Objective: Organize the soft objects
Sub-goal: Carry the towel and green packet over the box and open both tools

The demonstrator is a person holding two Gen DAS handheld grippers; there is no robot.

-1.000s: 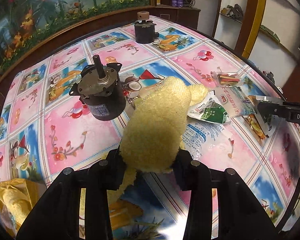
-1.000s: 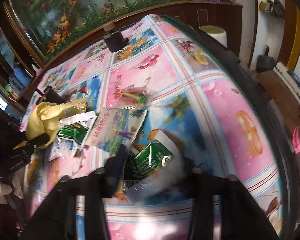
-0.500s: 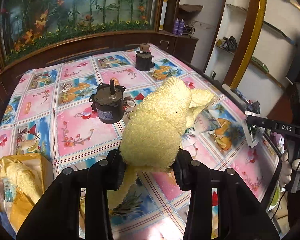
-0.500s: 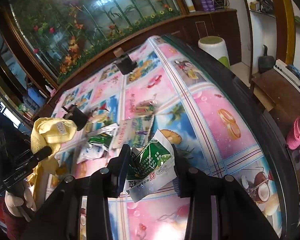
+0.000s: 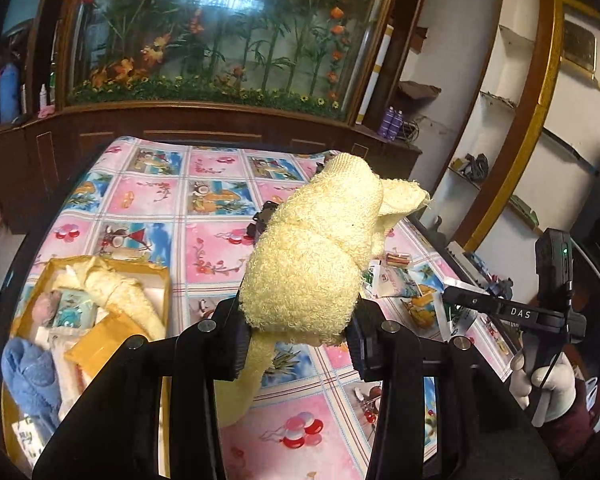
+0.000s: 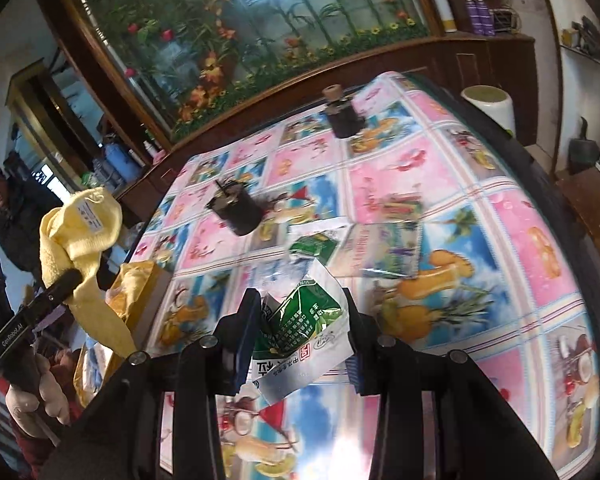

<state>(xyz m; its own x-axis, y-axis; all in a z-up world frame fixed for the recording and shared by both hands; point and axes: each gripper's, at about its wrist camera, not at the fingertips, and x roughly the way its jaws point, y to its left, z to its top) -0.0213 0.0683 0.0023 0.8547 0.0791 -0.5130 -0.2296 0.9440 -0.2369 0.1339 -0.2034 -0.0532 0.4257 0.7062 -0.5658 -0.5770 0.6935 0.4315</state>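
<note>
My left gripper (image 5: pixel 298 338) is shut on a rolled yellow towel (image 5: pixel 312 256), held high over the table with a tail hanging below the jaws. The same yellow towel (image 6: pixel 80 236) shows at the left of the right wrist view. My right gripper (image 6: pixel 300 338) is shut on a green and white soft packet (image 6: pixel 300 328), lifted above the patterned tablecloth (image 6: pixel 500 240). An open yellow box (image 5: pixel 28 308) at the table's left holds another yellow towel (image 5: pixel 120 292), a blue cloth (image 5: pixel 32 376) and small packets.
More packets (image 6: pixel 380 248) lie mid-table. Two dark motors (image 6: pixel 238 208) (image 6: pixel 342 114) stand on the cloth, one nearer and one at the far end. A wooden cabinet with a flower panel (image 5: pixel 220 40) backs the table. A person (image 6: pixel 4 208) stands at left.
Both grippers have risen away from the table, the towel and the packet still in them. The left view swung so the yellow box now shows in full at the left.
</note>
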